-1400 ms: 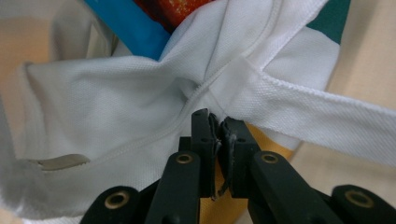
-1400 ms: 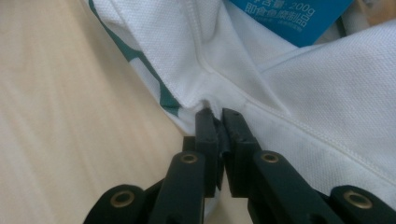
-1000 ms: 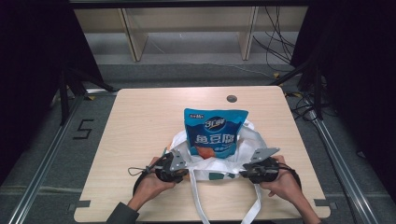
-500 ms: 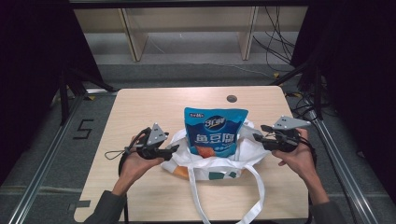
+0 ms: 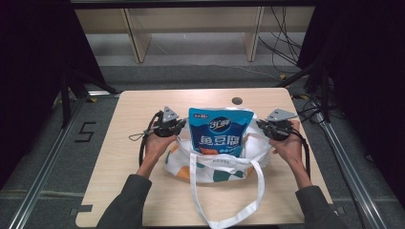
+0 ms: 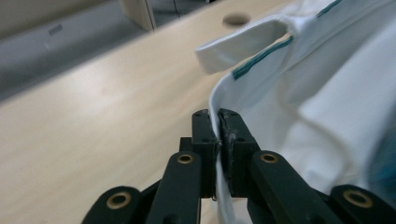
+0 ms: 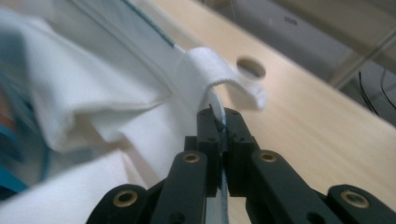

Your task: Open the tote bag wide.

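A white tote bag (image 5: 217, 167) with teal and orange patches lies on the wooden table (image 5: 138, 105), and a blue snack packet (image 5: 218, 131) stands up in its mouth. My left gripper (image 5: 180, 126) is at the bag's left side. Its jaws have just been closing and are now shut on the bag's rim (image 6: 212, 100), with the cloth edge pinched at my left gripper's (image 6: 218, 114) tips. My right gripper (image 5: 261, 125) is at the bag's right side. It has just closed too, and my right gripper (image 7: 219, 114) clamps the rim beside a handle loop (image 7: 219, 77).
One long white handle (image 5: 260, 191) trails from the bag toward the table's near edge. A round hole (image 5: 237, 101) is in the tabletop behind the bag. Shelving legs and cables stand on the floor beyond the table, with dark curtains to either side.
Both hands moved from the bag's near side outward and then farther from the person along its sides. Both grippers' jaws, apart half a second ago, are now shut on the rim.
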Demonstrator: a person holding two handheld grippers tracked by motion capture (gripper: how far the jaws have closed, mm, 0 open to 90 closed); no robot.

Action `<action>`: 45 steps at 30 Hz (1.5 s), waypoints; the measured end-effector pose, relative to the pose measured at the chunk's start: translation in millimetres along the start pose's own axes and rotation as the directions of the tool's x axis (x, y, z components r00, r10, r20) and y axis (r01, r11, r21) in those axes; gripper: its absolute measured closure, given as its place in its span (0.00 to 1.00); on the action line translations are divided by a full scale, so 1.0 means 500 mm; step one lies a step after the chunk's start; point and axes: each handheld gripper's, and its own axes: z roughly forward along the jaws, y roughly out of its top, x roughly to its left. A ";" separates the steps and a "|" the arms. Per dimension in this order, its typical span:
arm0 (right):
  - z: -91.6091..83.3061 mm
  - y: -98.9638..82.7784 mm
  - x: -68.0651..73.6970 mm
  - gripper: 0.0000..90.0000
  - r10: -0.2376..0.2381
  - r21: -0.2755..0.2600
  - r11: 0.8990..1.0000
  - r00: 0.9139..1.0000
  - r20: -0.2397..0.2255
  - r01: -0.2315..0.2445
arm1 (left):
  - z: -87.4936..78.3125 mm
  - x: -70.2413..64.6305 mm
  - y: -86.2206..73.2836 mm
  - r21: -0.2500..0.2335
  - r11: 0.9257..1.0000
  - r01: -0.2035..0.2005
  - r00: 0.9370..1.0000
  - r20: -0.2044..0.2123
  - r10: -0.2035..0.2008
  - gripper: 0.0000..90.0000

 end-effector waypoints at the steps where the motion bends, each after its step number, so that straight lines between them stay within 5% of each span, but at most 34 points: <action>1: 0.000 0.000 0.000 0.97 0.000 0.000 1.000 1.000 0.000 0.000 | 0.000 0.000 0.000 0.000 1.000 0.000 1.000 0.000 0.000 0.94; 4: 0.046 -0.036 0.008 0.98 -0.039 0.103 0.994 0.999 -0.010 0.039 | 0.058 0.000 -0.047 0.111 0.993 0.036 0.999 0.021 -0.038 0.94; 5: 0.060 -0.053 0.012 0.98 -0.007 0.136 0.991 1.000 -0.012 0.009 | 0.067 0.003 -0.059 0.146 0.988 0.048 0.997 0.052 -0.056 0.94; 9: 0.078 -0.072 0.012 0.98 0.016 0.157 0.988 0.999 -0.030 -0.011 | 0.064 -0.007 -0.059 0.128 0.991 0.034 0.999 0.025 -0.038 0.91; 13: 0.070 -0.072 0.011 0.90 0.044 0.154 0.987 0.999 -0.020 -0.040 | 0.043 0.002 -0.052 0.111 0.988 0.109 0.994 0.005 -0.110 0.75; 15: 0.053 -0.062 -0.002 0.83 0.066 0.129 0.990 0.998 -0.010 -0.065 | 0.015 0.007 -0.042 0.100 0.991 0.090 0.996 -0.017 -0.089 0.63; 16: 0.040 -0.054 -0.008 0.80 0.103 0.096 0.990 0.994 -0.018 -0.101 | 0.004 0.003 -0.038 0.057 0.989 0.133 0.991 -0.018 -0.132 0.63; 17: 0.022 -0.046 -0.013 0.77 0.141 0.067 0.988 0.990 -0.014 -0.139 | -0.012 0.003 -0.033 0.039 0.990 0.133 0.991 -0.024 -0.132 0.61; 18: -0.016 -0.030 -0.021 0.75 0.153 0.031 0.988 0.987 -0.056 -0.152 | -0.044 0.003 -0.024 0.018 0.994 0.112 0.994 -0.010 -0.112 0.58; 19: -0.016 -0.030 -0.021 0.75 0.153 0.031 0.988 0.987 -0.056 -0.152 | -0.044 0.003 -0.024 0.018 0.994 0.112 0.994 -0.010 -0.112 0.59; 20: -0.058 -0.016 -0.012 0.75 0.175 0.000 0.984 0.978 -0.111 -0.177 | -0.068 -0.008 -0.017 -0.017 0.993 0.113 0.994 0.006 -0.113 0.60; 21: -0.058 -0.016 -0.012 0.75 0.175 0.000 0.984 0.978 -0.111 -0.177 | -0.068 -0.008 -0.017 -0.017 0.993 0.113 0.994 0.006 -0.113 0.63; 22: -0.092 -0.006 0.005 0.75 0.172 -0.012 0.984 0.970 -0.173 -0.177 | -0.086 -0.021 -0.018 -0.021 0.996 0.090 0.995 0.052 -0.089 0.65; 24: -0.107 -0.002 0.019 0.74 0.183 -0.027 0.981 0.962 -0.205 -0.193 | -0.091 -0.029 -0.021 -0.007 0.997 0.079 0.995 0.063 -0.078 0.68; 25: -0.117 0.002 0.031 0.74 0.172 -0.042 0.981 0.954 -0.246 -0.188 | -0.092 -0.037 -0.025 -0.006 0.996 0.084 0.993 0.082 -0.083 0.69; 26: -0.133 0.009 0.058 0.73 0.149 -0.028 0.986 0.935 -0.321 -0.167 | -0.091 -0.050 -0.033 -0.002 0.995 0.100 0.987 0.128 -0.099 0.75; 31: -0.135 0.020 0.116 0.75 0.032 -0.041 0.998 0.933 -0.358 -0.050 | -0.082 -0.056 -0.039 -0.022 0.992 0.128 0.980 0.156 -0.123 0.78; 33: -0.130 0.018 0.126 0.79 0.016 -0.008 1.000 0.933 -0.361 -0.020 | -0.080 -0.058 -0.043 0.010 0.996 0.093 0.983 0.157 -0.094 0.79; 34: -0.122 0.013 0.136 0.85 0.003 -0.002 1.000 0.934 -0.357 -0.004 | -0.078 -0.060 -0.047 0.016 0.996 0.092 0.982 0.163 -0.094 0.79; 35: -0.116 0.006 0.142 0.92 -0.007 0.015 1.000 0.925 -0.379 0.014 | -0.078 -0.066 -0.051 0.022 0.996 0.087 0.981 0.172 -0.090 0.81; 38: -0.105 -0.011 0.167 0.98 -0.057 0.056 0.995 0.904 -0.423 0.089 | -0.080 -0.079 -0.060 0.052 0.999 0.009 0.985 0.174 -0.018 0.88; 40: -0.099 -0.020 0.185 0.99 -0.087 0.078 0.988 0.902 -0.423 0.131 | -0.079 -0.089 -0.068 0.079 0.996 -0.050 0.986 0.164 0.037 0.90; 41: -0.092 -0.026 0.195 0.99 -0.089 0.083 0.987 0.904 -0.417 0.136 | -0.076 -0.098 -0.075 0.095 0.995 -0.019 0.986 0.169 0.003 0.91; 45: -0.067 -0.041 0.211 0.99 -0.067 0.148 0.978 0.898 -0.434 0.144 | -0.064 -0.110 -0.096 0.135 0.990 -0.049 0.985 0.172 0.026 0.96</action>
